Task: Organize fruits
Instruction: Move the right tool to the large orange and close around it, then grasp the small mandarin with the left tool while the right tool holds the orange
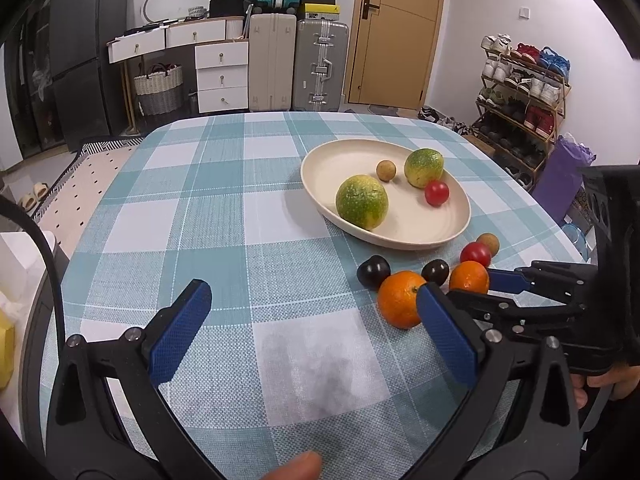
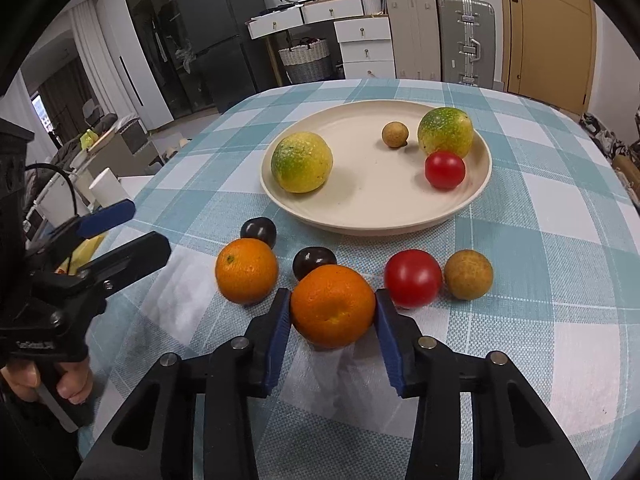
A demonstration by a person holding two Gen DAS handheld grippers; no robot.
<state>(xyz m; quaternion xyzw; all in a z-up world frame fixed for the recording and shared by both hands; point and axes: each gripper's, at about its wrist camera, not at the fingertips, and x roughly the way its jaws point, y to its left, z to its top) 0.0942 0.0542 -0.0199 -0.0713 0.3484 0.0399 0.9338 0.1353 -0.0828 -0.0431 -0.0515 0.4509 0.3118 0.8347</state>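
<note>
Right gripper [image 2: 333, 312] closed around near orange [image 2: 333, 306] on checked tablecloth [image 2: 560, 320], both blue pads against the fruit's sides; fruit judged resting on the cloth, not yet lifted, though contact underneath hard to confirm from this angle. Left gripper [image 1: 316, 332] spread wide over bare cloth, holding nothing, well apart from the fruit. Task judged under half done. On cream plate [image 2: 304, 208]: four pieces, namely two green-yellow fruits [image 2: 302, 167] [image 2: 445, 132], one small tan fruit [image 2: 395, 134], one small tomato [image 2: 445, 169]. Left on the cloth, grouped just in front of the plate: six pieces, namely two oranges (the gripped one and second orange [image 2: 247, 270] to its left), two dark plums [image 2: 258, 232] [image 2: 314, 261], one larger tomato [image 2: 413, 278], one larger tan fruit [image 2: 468, 274] touching or just beside that tomato. Total counted: ten pieces. Remaining work, judged from layout: move gripped orange to plate, then the other five. Ample bare room on the plate between the two green-yellow fruits.
</note>
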